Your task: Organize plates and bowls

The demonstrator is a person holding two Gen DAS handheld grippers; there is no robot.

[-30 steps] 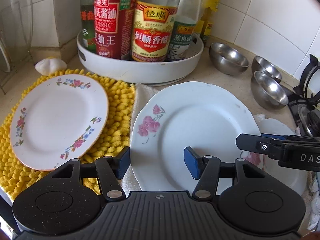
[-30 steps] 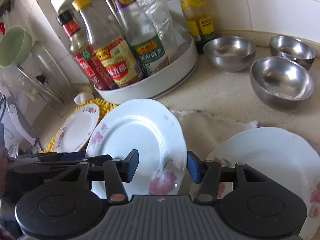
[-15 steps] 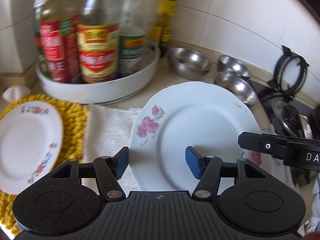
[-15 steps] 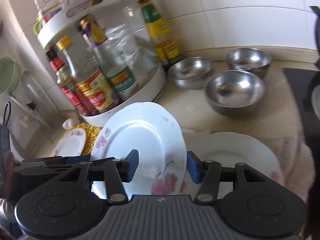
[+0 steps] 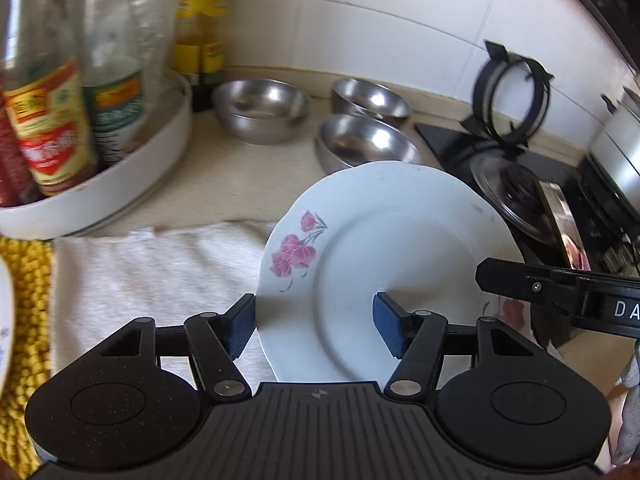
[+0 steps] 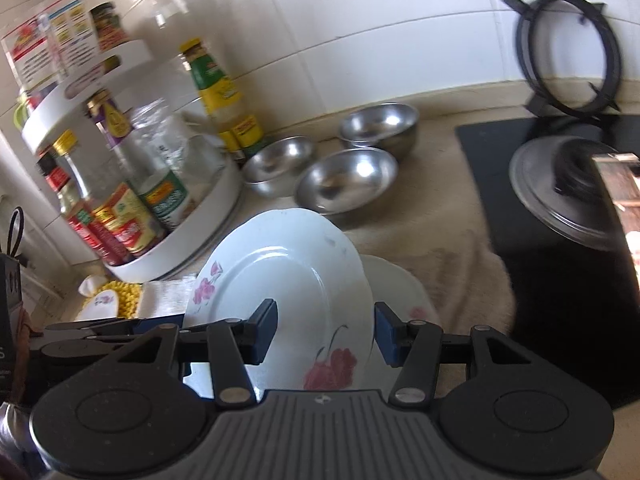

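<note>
A white plate with pink flowers (image 5: 384, 256) (image 6: 288, 280) is lifted and tilted above the counter, held from both sides. My left gripper (image 5: 316, 328) straddles its near rim, one pad at the edge, the other over the well; its jaws are opening slightly with the plate still between them. My right gripper (image 6: 324, 334) grips the opposite rim the same way. A second flowered plate (image 6: 400, 292) lies on the beige towel (image 6: 452, 264) beneath. Three steel bowls (image 5: 260, 108) (image 6: 348, 184) sit by the wall. A small floral plate (image 6: 100, 300) rests on the yellow mat (image 5: 28, 300).
A white turntable tray (image 5: 120, 184) full of sauce bottles stands at the left. A black stove (image 6: 560, 280) with a steel lid (image 6: 560, 196) and a leaning pan ring (image 5: 508, 96) is at the right. A white cloth (image 5: 160, 280) lies beside the mat.
Both grippers have carried the flowered plate to the right, off the white cloth and over the second plate. The small floral plate has slid almost out of the left wrist view.
</note>
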